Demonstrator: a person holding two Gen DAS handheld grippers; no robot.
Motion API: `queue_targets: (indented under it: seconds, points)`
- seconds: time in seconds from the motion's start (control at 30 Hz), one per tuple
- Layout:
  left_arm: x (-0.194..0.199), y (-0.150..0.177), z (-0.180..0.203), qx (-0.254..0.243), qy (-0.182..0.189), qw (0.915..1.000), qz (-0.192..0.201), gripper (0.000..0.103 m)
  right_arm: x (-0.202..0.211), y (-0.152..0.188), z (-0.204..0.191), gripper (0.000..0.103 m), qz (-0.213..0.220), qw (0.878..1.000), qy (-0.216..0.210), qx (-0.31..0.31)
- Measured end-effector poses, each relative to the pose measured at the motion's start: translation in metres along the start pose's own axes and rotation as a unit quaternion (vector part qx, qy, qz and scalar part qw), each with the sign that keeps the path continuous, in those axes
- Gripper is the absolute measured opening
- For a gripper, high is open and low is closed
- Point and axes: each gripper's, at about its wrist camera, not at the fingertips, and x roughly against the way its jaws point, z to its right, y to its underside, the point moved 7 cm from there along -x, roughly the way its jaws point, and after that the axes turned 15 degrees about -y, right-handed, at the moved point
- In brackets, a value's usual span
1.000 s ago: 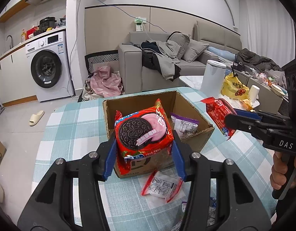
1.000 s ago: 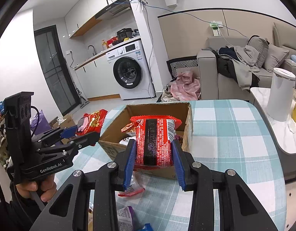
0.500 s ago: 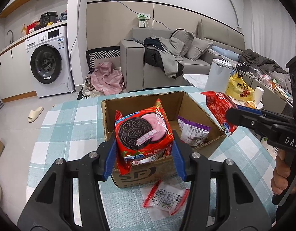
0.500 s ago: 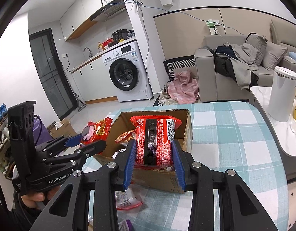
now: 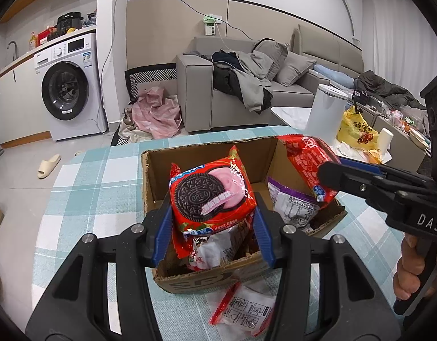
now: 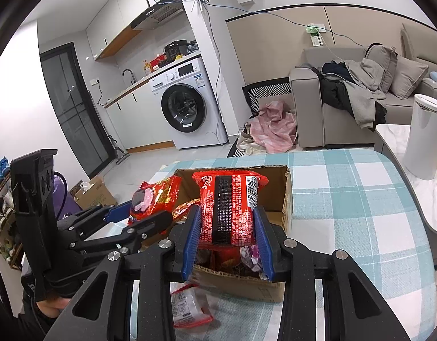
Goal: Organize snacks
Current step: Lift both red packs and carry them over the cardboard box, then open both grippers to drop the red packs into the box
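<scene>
In the left wrist view, nearest at 6 o'clock, a small clear packet with red edges [image 5: 244,309] lies flat on the checked tablecloth [image 5: 85,182], just in front of the cardboard box [image 5: 201,281]. Above it the left gripper [image 5: 212,227] has its blue pads clamped on the sides of a red Oreo pack [image 5: 212,196]. The pack stands upright over the box's near part, printed face toward the camera, its long axis running roughly from 6 to 12 o'clock with a slight lean toward 1 o'clock. Inside the box, at 3 o'clock from the pack, a purple-and-white packet [image 5: 289,204] leans against the wall.

In the right wrist view the right gripper [image 6: 227,227] is closed on a red snack pack [image 6: 227,207], pads pressing its two long sides. That pack is also upright above the box's near edge, back seam and barcode facing the camera, long axis 6 to 12 o'clock.

Farther off stand a washing machine [image 5: 70,93] at 10 o'clock and a grey sofa [image 5: 247,85] at 1 o'clock.
</scene>
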Motion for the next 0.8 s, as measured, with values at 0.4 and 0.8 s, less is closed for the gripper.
queue_targets:
  seconds: [0.4, 0.8]
  points:
    - [-0.032, 0.0, 0.009, -0.013, -0.005, 0.9998, -0.014, 0.048, -0.018, 0.001, 0.016, 0.037, -0.002, 1.0, 0.0, -0.023]
    - [-0.056, 0.0, 0.016, -0.014, 0.0, 0.9995, -0.028, 0.048, -0.032, -0.002, 0.031, 0.037, -0.007, 0.999, -0.002, -0.042]
